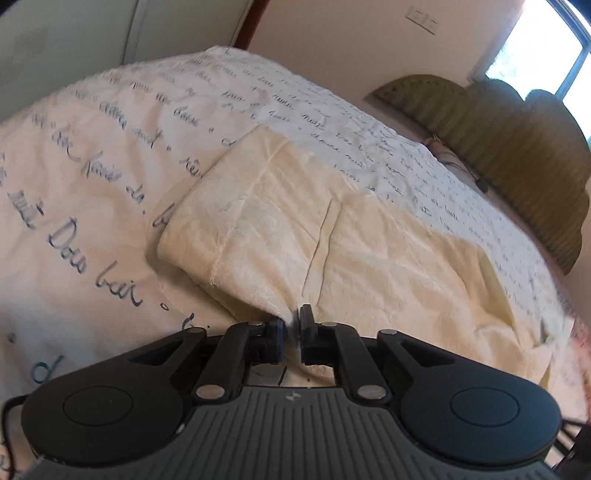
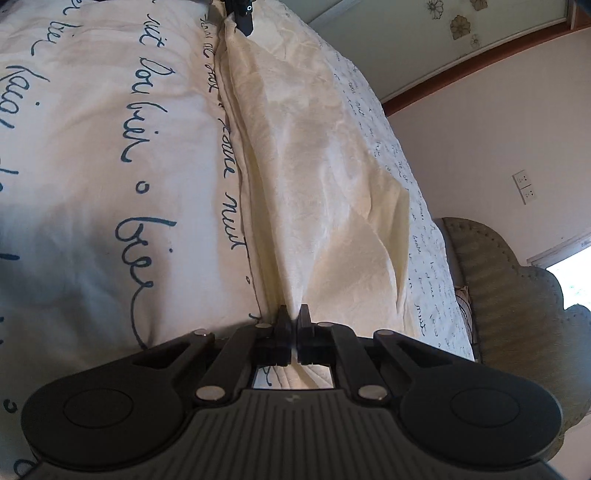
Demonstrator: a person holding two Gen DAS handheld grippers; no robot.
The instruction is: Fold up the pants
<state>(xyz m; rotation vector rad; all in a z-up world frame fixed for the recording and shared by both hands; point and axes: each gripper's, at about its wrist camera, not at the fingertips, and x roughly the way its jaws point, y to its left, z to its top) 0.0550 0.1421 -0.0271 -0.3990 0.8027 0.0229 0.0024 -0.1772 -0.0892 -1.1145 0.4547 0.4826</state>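
Left wrist view: my left tongs [image 1: 291, 321] pinch the near edge of the cream pants [image 1: 295, 221], which lie partly folded on the script-printed bedspread [image 1: 92, 147].
Risk, left: only a thin bite of cloth shows between the pads; a tug could pull it free.
Right wrist view: my right tongs [image 2: 293, 317] are clamped on a gathered ridge of the pants [image 2: 314, 147]; the other tongs grip the far end.
Risk, right: uneven pulling could skew the fold or drag the bedspread [image 2: 92, 129] along.

L gripper [image 2: 240, 13] cut off at top edge, pants [image 1: 550, 328] R end blurred, headboard [image 2: 517, 295] partly out of frame
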